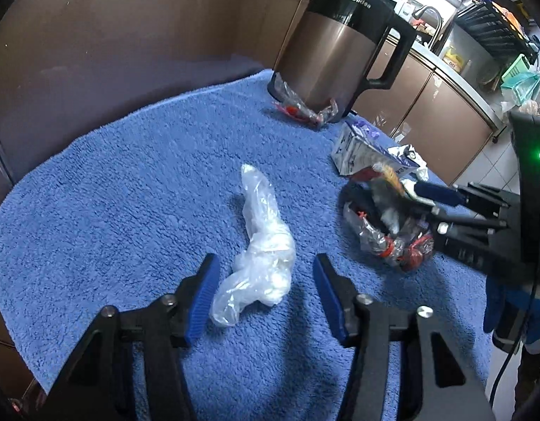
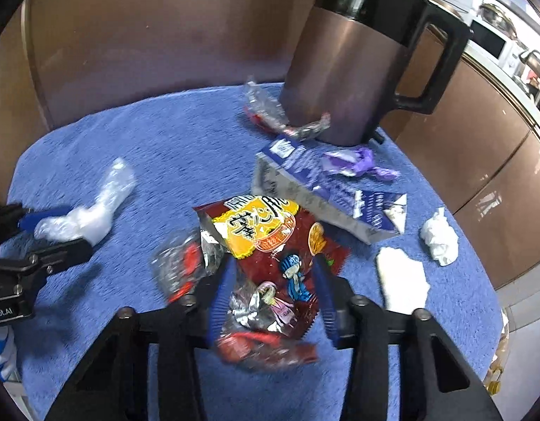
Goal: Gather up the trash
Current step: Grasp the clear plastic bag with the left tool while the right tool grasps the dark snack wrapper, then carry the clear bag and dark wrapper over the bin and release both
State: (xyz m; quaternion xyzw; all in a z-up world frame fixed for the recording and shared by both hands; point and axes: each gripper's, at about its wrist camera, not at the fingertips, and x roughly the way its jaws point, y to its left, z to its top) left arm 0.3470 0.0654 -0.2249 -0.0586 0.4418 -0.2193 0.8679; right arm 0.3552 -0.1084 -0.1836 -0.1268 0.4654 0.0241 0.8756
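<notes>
Nearest, the left gripper is held open, its blue pads either side of the near end of a crumpled clear plastic bag lying on the blue towel. The right gripper is likewise spread, a red snack wrapper between its fingers; contact cannot be made out. Right of it lie white tissues. Farther back a carton is seen. Farthest, a kettle, top cut off, partly hides another wrapper.
</notes>
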